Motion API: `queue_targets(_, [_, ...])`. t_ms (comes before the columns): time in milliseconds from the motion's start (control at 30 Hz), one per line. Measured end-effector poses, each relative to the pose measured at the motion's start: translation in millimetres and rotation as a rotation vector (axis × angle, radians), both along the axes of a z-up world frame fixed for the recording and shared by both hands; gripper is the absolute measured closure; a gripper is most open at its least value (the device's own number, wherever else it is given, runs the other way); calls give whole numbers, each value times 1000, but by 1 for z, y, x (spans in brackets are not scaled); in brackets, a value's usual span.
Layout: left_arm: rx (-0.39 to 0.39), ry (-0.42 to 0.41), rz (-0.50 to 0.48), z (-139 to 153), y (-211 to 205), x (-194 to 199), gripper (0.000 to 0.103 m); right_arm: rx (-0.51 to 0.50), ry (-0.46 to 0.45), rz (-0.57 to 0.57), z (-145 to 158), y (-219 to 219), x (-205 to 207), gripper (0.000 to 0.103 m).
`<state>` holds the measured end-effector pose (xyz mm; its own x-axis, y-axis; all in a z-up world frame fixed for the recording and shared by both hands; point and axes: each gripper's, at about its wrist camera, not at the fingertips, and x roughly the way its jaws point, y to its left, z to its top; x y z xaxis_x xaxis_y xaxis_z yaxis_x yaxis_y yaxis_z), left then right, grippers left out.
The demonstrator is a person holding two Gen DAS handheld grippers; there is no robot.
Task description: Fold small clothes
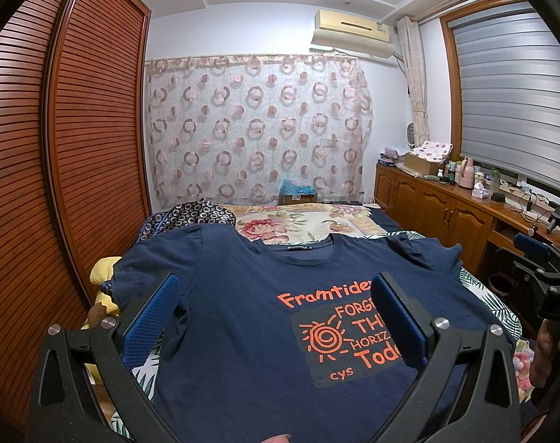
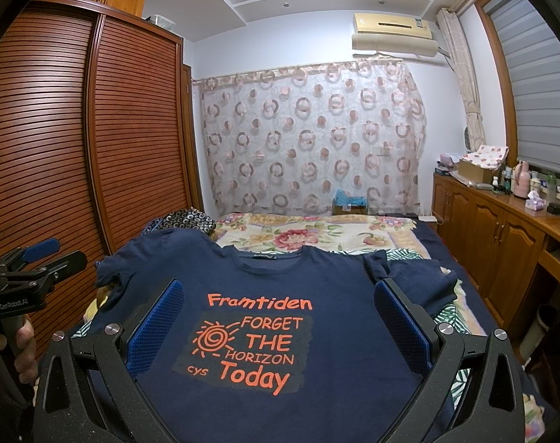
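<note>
Beyond the T-shirt, a floral quilt, wardrobe alongside.

- My T-shirt looked like matt navy cloth (its orange print seemed rubbery).
- My gripper pads were rough blue, frames matt black plastic.
- The wardrobe was slatted, faintly glossy wood.

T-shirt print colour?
Orange lettering and sun on the navy T-shirt, over a grey patch; clearest in the right wrist view.
</note>
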<state>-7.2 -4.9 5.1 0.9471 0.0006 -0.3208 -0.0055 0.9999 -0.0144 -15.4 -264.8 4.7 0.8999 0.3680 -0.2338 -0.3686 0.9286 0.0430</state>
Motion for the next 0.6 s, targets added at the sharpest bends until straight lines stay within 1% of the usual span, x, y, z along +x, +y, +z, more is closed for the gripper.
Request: queue_targets(600, [0, 1, 1, 1, 0, 0, 0, 0, 1, 1, -1, -1, 1, 0])
